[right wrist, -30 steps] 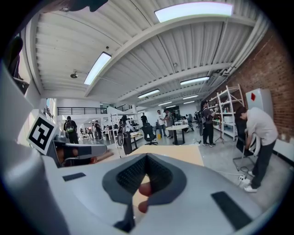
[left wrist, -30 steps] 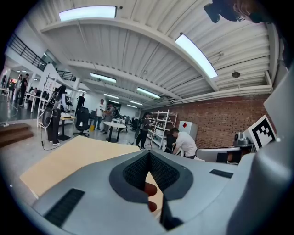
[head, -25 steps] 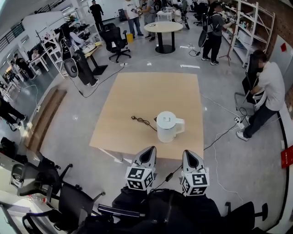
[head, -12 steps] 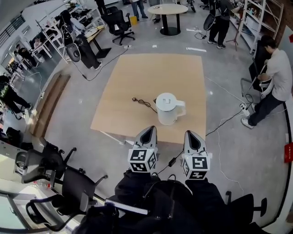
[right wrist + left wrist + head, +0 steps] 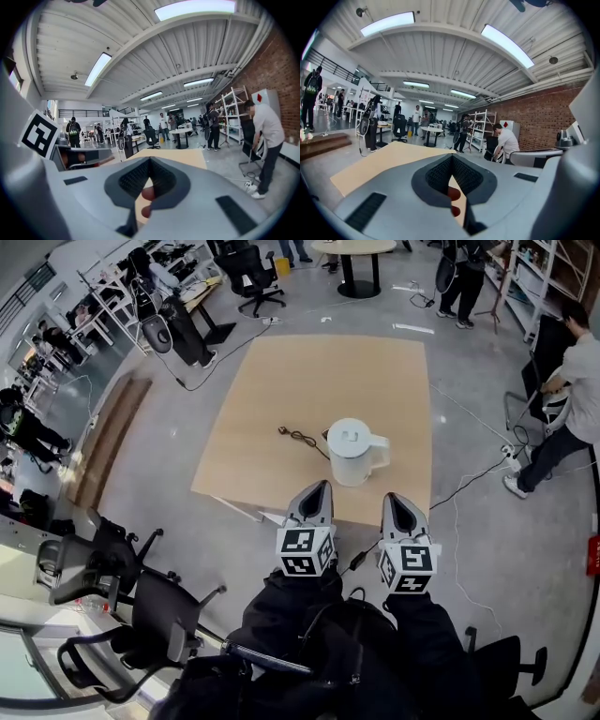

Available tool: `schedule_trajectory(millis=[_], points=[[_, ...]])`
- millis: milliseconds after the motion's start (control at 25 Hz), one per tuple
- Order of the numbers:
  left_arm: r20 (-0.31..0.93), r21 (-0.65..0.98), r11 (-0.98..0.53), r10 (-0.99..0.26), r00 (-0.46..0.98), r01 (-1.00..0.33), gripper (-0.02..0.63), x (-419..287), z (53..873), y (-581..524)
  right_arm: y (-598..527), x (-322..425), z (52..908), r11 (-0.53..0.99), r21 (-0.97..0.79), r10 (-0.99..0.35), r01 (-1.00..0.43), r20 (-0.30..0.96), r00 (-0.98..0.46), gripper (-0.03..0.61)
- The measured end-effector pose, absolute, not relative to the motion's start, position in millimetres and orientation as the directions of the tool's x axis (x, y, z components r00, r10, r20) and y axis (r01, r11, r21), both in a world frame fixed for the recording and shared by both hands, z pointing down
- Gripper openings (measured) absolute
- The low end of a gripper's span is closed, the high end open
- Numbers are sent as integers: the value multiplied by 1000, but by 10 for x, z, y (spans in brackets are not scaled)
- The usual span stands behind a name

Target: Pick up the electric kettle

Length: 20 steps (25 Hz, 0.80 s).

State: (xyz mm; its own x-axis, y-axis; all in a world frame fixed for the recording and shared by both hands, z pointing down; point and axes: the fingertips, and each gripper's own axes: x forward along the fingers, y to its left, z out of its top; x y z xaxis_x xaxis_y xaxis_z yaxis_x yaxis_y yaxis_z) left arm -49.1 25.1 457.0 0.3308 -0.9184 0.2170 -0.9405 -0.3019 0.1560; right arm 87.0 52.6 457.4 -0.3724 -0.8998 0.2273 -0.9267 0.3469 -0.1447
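Electric kettle (image 5: 354, 452) upright on table (image 5: 309, 381), left gripper (image 5: 322, 487), right gripper (image 5: 392, 499), both closed

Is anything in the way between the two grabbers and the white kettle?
Nothing visible is. Only bare table lies between the left gripper, the right gripper and the kettle. The black cord lies off to the side.
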Motion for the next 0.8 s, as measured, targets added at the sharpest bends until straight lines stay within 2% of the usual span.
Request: schedule_trajectory(millis=[800], points=[[247, 164, -318, -903, 351, -934, 2, -830, 4883, -1192, -893, 635, 4833, 303, -111, -912, -946, 254, -322, 3]])
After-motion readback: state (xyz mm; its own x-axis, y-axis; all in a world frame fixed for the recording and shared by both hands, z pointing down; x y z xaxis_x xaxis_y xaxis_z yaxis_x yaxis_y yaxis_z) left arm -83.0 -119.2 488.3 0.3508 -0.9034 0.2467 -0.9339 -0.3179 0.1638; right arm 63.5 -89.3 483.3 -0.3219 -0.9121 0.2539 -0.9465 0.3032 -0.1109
